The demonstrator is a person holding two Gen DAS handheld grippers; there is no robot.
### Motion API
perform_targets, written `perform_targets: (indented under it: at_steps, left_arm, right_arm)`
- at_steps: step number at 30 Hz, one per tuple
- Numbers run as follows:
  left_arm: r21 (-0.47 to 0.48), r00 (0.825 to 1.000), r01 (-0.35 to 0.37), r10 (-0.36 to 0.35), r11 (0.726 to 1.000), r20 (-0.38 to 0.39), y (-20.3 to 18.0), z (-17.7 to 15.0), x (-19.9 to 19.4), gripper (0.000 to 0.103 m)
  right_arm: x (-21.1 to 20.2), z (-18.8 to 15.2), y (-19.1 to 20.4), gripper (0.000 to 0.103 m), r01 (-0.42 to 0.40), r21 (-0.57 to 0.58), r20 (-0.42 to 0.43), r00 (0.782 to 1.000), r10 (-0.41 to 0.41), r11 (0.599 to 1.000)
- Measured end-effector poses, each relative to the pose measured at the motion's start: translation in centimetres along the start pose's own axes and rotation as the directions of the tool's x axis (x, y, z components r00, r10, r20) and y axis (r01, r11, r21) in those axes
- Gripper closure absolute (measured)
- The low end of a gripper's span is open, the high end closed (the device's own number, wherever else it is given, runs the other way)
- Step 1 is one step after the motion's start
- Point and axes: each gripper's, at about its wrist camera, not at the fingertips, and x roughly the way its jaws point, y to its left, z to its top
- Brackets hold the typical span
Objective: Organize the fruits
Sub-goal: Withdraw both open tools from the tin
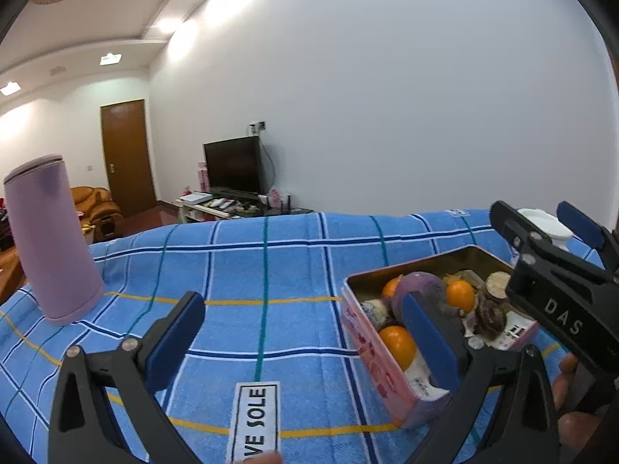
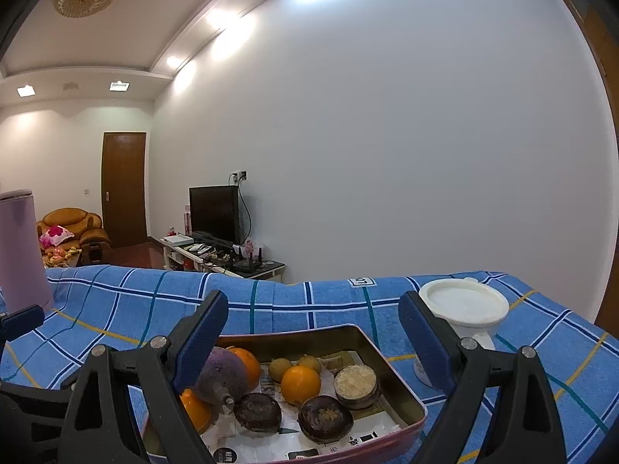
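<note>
Partly hidden behind the wide-open, empty right gripper (image 2: pixel 313 332), the tin (image 2: pixel 402 394) holds oranges (image 2: pixel 300 383), its near edge cut off below.

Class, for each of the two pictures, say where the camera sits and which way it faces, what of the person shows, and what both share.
Left wrist: sits behind the open left claw, facing across the blue cloth toward the TV; the right claw and fingers show at right.
Right wrist: sits behind the open right claw, looking down into the tin of fruit.
Shared: tin, purple tumbler, white bowl.
</note>
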Motion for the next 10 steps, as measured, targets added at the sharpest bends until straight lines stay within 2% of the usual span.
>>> perform_targets:
  at_steps: [2,5,10]
  left_arm:
    - [-0.002,1.000,-0.006,0.006,1.000,0.006,-0.05,-0.05,-0.16,0.000]
    - [0.003,1.000,0.024,-0.024,1.000,-0.007,-0.14,-0.15,-0.10,0.000]
    - [-0.001,1.000,0.026,-0.026,1.000,-0.016,-0.20,-0.09,0.02,0.000]
  right_arm:
    - [-0.48,-0.10,0.26,0.012,0.006,-0.008,0.012,1.000,-0.006,1.000]
    - [-0.79,-0.10,0.51,0.012,0.017,-0.017,0.024,1.000,-0.017,1.000]
    - [-0.65,-0.14,0.41,0.012,0.017,-0.012,0.002,1.000,-0.017,1.000]
